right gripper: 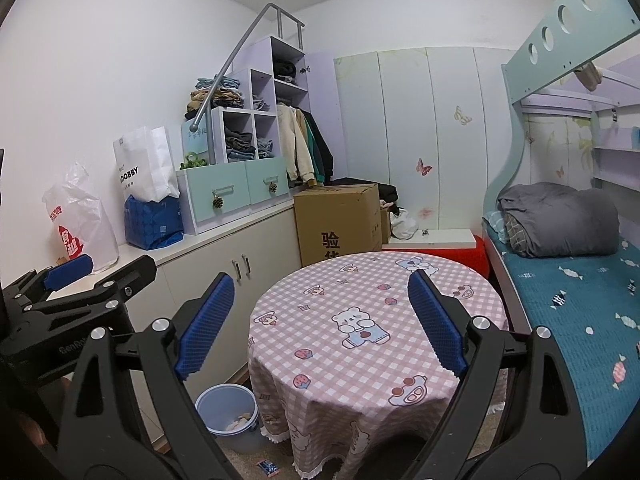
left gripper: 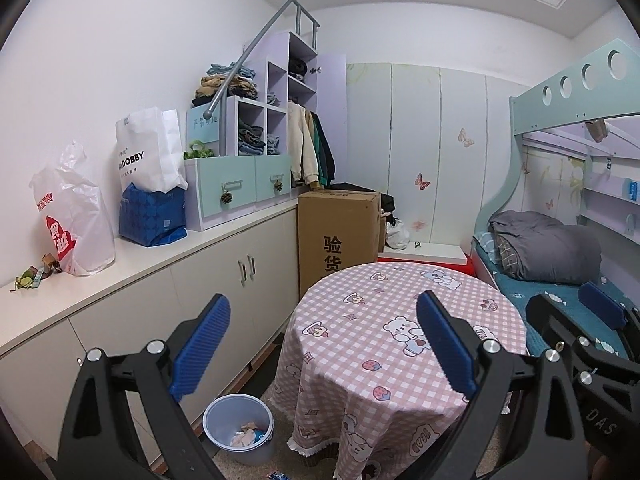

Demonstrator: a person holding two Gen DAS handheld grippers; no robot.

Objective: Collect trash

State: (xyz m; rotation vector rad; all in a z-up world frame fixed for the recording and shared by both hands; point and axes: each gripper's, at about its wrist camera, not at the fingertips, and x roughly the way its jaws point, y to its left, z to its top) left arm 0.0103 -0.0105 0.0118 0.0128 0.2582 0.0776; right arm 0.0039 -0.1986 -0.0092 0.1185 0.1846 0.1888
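Observation:
A pale blue trash bin (left gripper: 239, 426) stands on the floor left of the round table (left gripper: 400, 320); it holds several scraps of paper. It also shows in the right wrist view (right gripper: 227, 410). Crumpled wrappers (left gripper: 34, 274) lie on the white counter at far left. A small blue wrapper (right gripper: 267, 467) lies on the floor by the table's foot. My left gripper (left gripper: 324, 344) is open and empty, held above the table's near edge. My right gripper (right gripper: 318, 320) is open and empty beside it; its finger shows at the right of the left wrist view (left gripper: 602, 306).
A white counter (left gripper: 160, 256) with cabinets runs along the left wall, carrying plastic bags (left gripper: 74, 216) and a blue pack (left gripper: 154, 216). A cardboard box (left gripper: 338, 232) stands behind the table. A bunk bed (right gripper: 572, 280) with a grey duvet fills the right side.

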